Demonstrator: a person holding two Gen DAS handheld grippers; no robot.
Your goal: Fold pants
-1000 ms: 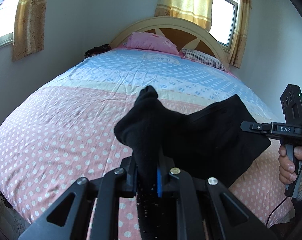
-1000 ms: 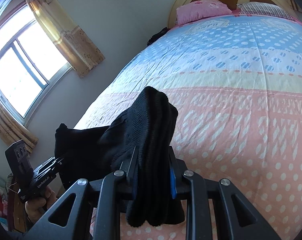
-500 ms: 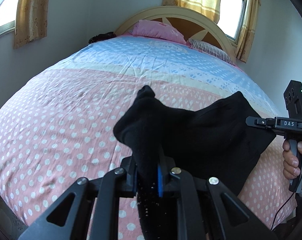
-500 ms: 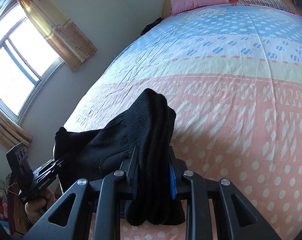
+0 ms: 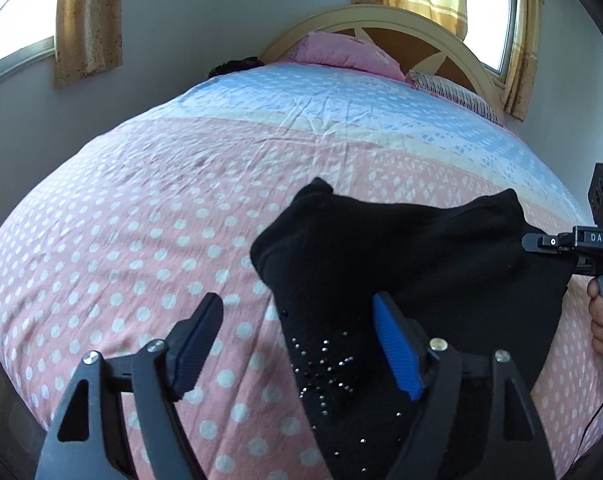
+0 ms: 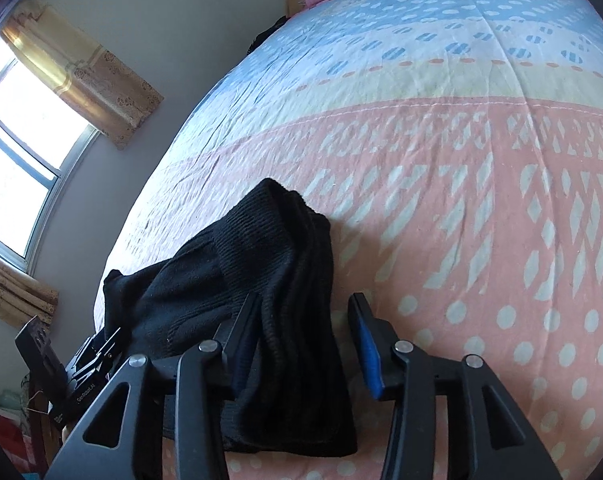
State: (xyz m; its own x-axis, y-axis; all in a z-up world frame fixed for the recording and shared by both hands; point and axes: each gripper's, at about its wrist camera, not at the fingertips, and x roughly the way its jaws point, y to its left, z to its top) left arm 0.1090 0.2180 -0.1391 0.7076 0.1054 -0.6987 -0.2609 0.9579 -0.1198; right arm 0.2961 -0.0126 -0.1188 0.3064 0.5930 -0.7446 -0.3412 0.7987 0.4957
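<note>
Black pants (image 5: 413,264) near bed (image 5: 141,216) edge, between opening jaws, bedspread beyond.

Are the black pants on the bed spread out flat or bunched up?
Bunched up. The pants sit in a humped, layered heap on the bed, with thick folds showing between the opening pads.

The pants (image 5: 421,264) are black, of a soft knit with ribbed bands, and folded into a thick bundle. They lie on the near part of the bed (image 5: 149,216), on its pink dotted cover. Small shiny studs speckle the near left part of the cloth. At the far edge two corners stick up in rounded peaks.
</note>
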